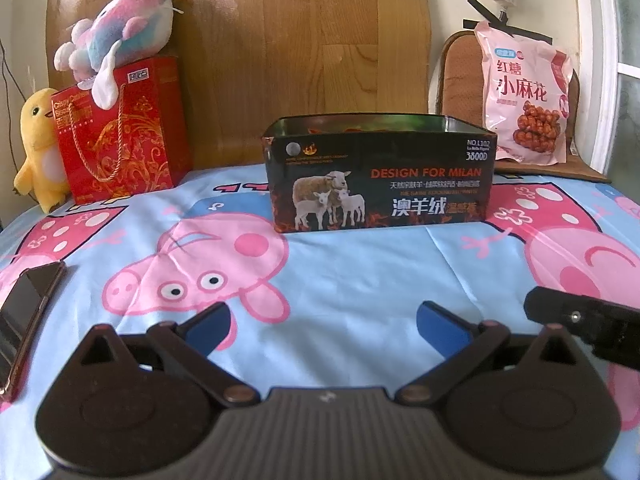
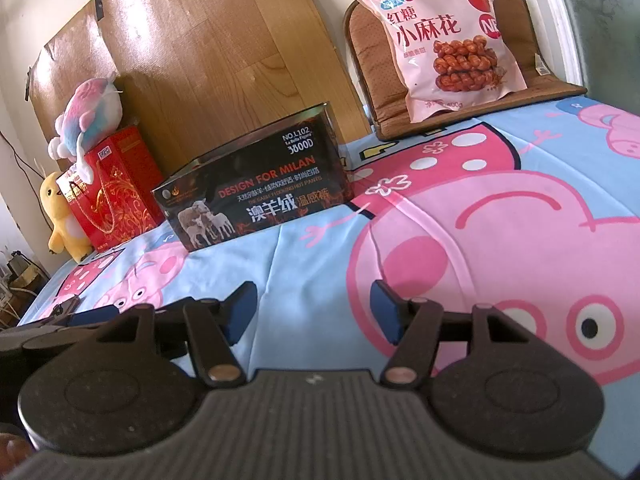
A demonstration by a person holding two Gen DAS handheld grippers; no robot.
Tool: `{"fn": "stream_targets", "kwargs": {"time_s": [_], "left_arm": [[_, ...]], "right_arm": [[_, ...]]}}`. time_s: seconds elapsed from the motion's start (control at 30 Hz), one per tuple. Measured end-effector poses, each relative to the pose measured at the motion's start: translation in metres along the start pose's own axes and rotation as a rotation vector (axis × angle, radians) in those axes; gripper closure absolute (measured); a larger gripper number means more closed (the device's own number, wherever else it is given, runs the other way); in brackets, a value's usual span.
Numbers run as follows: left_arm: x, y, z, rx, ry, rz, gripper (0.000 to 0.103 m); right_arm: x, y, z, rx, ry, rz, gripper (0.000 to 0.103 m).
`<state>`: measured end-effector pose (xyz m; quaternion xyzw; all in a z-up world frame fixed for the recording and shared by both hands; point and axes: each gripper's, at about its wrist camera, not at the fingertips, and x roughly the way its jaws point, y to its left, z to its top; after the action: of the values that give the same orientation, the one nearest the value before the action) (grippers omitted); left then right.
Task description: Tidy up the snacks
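Both hand-held grippers sit low over the bed with nothing in them. Our left hand-held gripper (image 1: 322, 326) has its blue pads spread wide, and our right hand-held gripper (image 2: 313, 312) is likewise parted and empty; we judge they are held back like this so the whole scene stays in view before we commit to a reach. Beneath them lies the cartoon-pig bedsheet (image 1: 360, 272), and at the left edge of the left wrist view a dark phone (image 1: 24, 308) rests flat on it, out of the way.

Further on, the open tin box (image 1: 380, 178) stands upright in the middle of the bed, its lid off and its mouth up, which suits it as the place to gather snacks; something orange shows inside, but we cannot tell what. To the left of it, against the wooden board (image 1: 300, 40), a red gift bag (image 1: 120, 128) stands with a pink plush fish (image 1: 120, 28) on top and a yellow plush duck (image 1: 40, 148) beside it.

Farthest right, the pink snack bag (image 2: 444, 40) leans against a brown cushion (image 2: 368, 60), well apart from the box. We judge it is the item to fetch, and the right hand-held gripper is the nearer one. Soft and puffy, it may sag when pinched.
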<state>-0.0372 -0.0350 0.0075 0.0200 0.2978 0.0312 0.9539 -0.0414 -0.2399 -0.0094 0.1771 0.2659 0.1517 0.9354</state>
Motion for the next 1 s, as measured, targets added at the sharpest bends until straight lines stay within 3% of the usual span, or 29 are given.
{"fn": "stream_targets", "kwargs": {"time_s": [1.0], "left_arm": [[-0.0044, -0.0025, -0.001, 0.009, -0.028, 0.019, 0.0]], "right_arm": [[-0.0007, -0.001, -0.0004, 0.008, -0.007, 0.005, 0.035]]}}
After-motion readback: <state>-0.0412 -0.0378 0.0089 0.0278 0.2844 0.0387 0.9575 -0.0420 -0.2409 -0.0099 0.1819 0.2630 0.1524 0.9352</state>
